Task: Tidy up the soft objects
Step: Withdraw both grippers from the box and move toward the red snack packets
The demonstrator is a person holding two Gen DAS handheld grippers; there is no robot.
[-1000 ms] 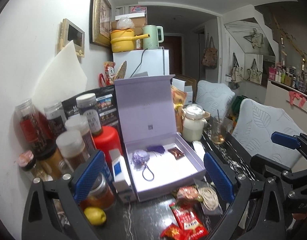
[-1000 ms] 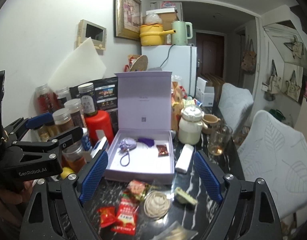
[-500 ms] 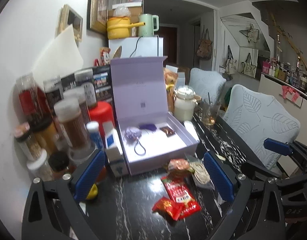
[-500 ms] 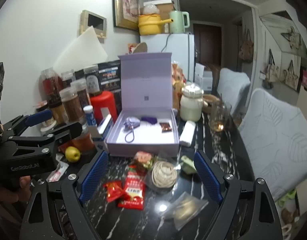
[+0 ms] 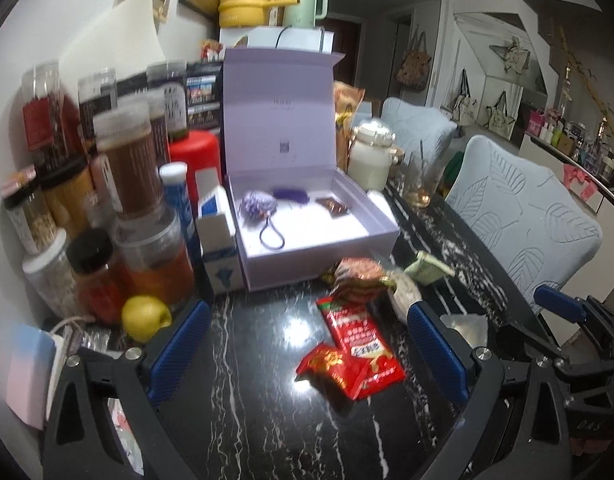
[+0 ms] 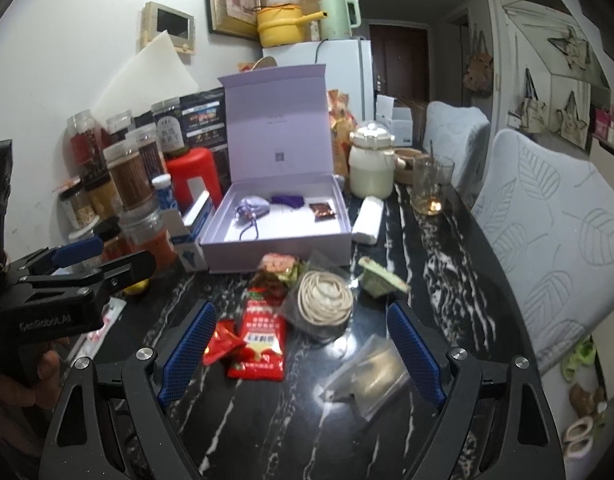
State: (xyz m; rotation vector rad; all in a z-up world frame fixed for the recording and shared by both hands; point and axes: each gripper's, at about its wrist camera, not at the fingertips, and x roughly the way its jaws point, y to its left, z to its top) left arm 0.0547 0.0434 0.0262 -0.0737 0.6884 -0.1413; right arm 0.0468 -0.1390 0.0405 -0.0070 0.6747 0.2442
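An open lilac box (image 5: 371, 246) (image 6: 275, 254) stands on the black marble table, lid up. Inside lie a lilac pouch with a cord (image 5: 259, 204) (image 6: 252, 206), a purple tassel (image 6: 287, 200) and a small dark packet (image 6: 321, 211). In front of the box lie red snack packets (image 5: 359, 336) (image 6: 263, 336), a crumpled wrapper (image 6: 279, 266), a bag of coiled cord (image 6: 325, 298), a green packet (image 6: 381, 280) and a clear bag (image 6: 367, 376). My left gripper (image 5: 303, 356) hangs open above the red packets. My right gripper (image 6: 303, 352) is open too, nothing between its fingers.
Jars and bottles (image 5: 123, 168) crowd the left by the wall, with a red canister (image 6: 193, 176), a small blue-white carton (image 5: 217, 240) and a yellow lemon (image 5: 145, 318). A white pot (image 6: 371, 168) and a glass (image 6: 429, 192) stand behind the box. Padded chairs (image 6: 555, 232) line the right.
Both grippers have sunk toward the table and drawn back; the box and packets now sit higher in each view. Jaws unchanged.
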